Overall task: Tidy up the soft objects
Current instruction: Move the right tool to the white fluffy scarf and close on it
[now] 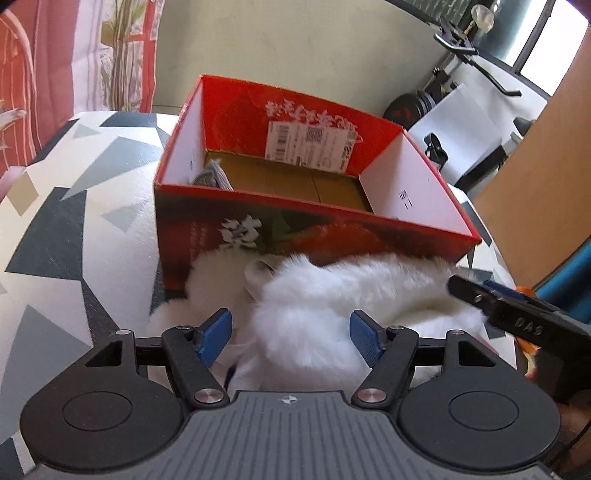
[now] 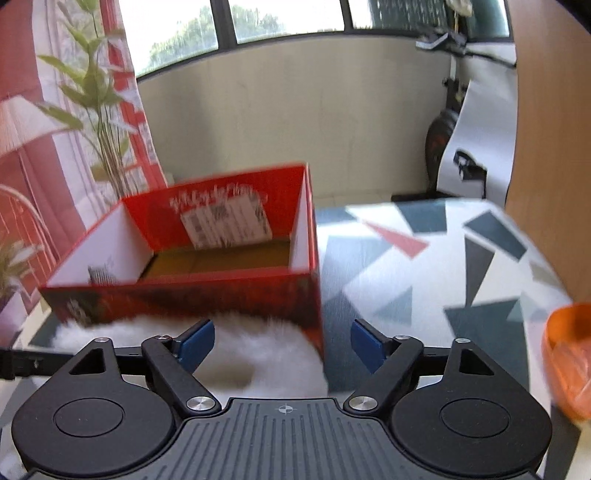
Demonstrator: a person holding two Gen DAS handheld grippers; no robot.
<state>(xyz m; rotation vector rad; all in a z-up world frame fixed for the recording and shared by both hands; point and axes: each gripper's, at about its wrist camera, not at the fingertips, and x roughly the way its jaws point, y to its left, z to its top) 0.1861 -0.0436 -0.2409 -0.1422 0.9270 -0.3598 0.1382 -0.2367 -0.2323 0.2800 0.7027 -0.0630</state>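
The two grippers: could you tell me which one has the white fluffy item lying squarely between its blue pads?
The left gripper: white fur fills its open gap. The right gripper sits farther right, over the fur's edge and the tablecloth.

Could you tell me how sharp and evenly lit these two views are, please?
Left wrist view: mostly sharp, the red box crisp, the white fur slightly soft, straight edges bowed by the fisheye. Right wrist view: motion-blurred, the box's label smeared, the windows blown out bright.

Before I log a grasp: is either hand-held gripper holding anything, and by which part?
Nothing is held. Both the left hand-held gripper and the right are open over the white fluffy item.
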